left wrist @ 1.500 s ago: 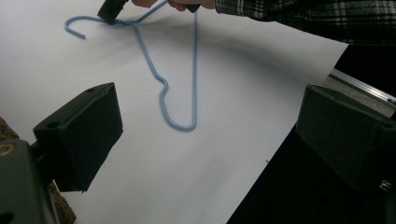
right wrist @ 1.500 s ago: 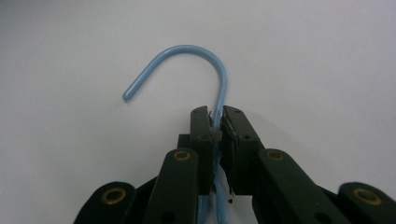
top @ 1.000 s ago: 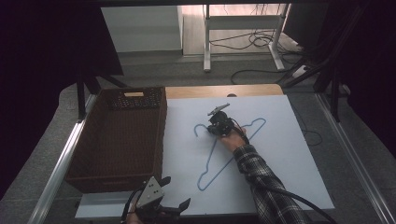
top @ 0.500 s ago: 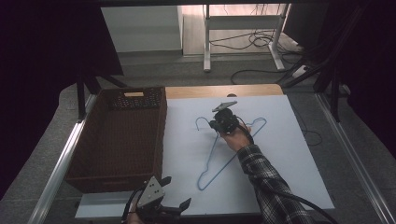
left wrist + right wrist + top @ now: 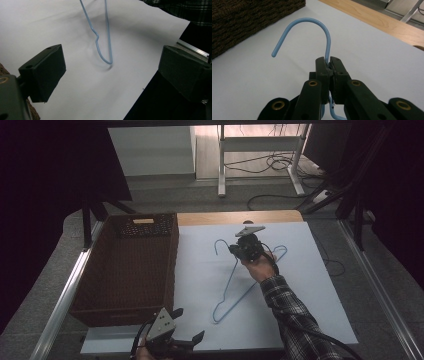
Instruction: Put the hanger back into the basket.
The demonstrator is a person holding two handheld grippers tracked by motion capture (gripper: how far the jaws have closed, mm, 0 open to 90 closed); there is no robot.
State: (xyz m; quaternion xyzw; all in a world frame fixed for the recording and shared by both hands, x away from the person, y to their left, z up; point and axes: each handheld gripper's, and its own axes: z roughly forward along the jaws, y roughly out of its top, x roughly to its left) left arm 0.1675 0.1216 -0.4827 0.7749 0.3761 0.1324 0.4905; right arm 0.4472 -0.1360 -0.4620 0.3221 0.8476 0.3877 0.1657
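High view puts the thin light-blue wire coat hanger (image 5: 235, 280) on the white sheet covering the desk (image 5: 320, 320), its long axis running from the hook near the desk's far edge down toward the near edge, where the low corner still seems to touch the sheet. The right gripper (image 5: 239, 251) sits at the hook end, jaws pinched fully together on the wire neck just below the curved hook, as the right gripper view shows with the hook (image 5: 312, 27) arching up past the jaw tips. That hand reaches in from the near right corner, forearm slanting toward the middle, wrist bent so the gripper points toward the dark brown woven wicker basket (image 5: 125, 270) along the desk's left edge. The left gripper (image 5: 189, 326) hovers at the near edge beside the basket's near corner, jaws spread wide with nothing between them; it is nearer the hanger's low corner (image 5: 109, 61), which lies just ahead of it.
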